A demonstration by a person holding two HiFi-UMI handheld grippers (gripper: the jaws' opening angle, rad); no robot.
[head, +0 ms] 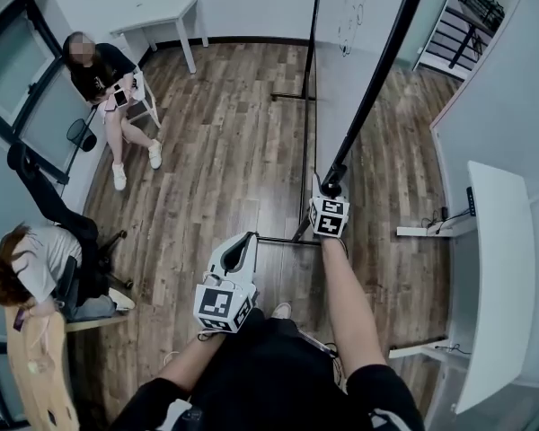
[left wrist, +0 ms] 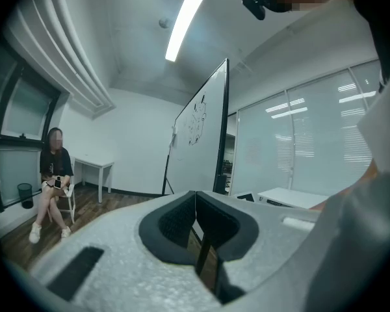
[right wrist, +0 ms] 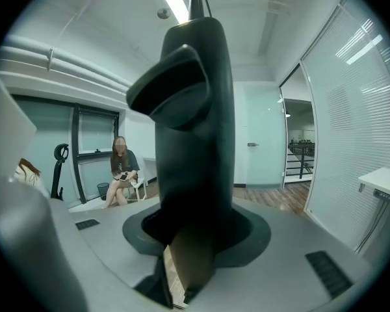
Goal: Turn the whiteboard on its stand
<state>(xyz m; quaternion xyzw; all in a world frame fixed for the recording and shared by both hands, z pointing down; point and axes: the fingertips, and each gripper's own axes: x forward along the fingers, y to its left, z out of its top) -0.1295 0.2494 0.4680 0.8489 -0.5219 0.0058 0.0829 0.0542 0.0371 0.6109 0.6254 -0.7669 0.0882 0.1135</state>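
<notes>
The whiteboard (head: pixel 349 74) stands on its black stand (head: pixel 307 106) ahead of me, tilted, with its black frame edge running down to my right hand. My right gripper (head: pixel 330 190) is shut on the lower end of that frame (right wrist: pixel 194 142), which fills the space between its jaws in the right gripper view. My left gripper (head: pixel 237 248) hangs lower and to the left over the wooden floor, apart from the board. Its jaws (left wrist: pixel 195 197) meet with nothing between them. The whiteboard (left wrist: pixel 200 132) shows edge-on in the left gripper view, with scribbles on it.
The stand's foot bars (head: pixel 286 239) lie on the floor just ahead of my feet. A person (head: pixel 108 79) sits on a chair at the back left. Another person (head: pixel 22 272) sits at the left by a black chair (head: pixel 45 191). A white desk (head: pixel 499 277) lines the right wall.
</notes>
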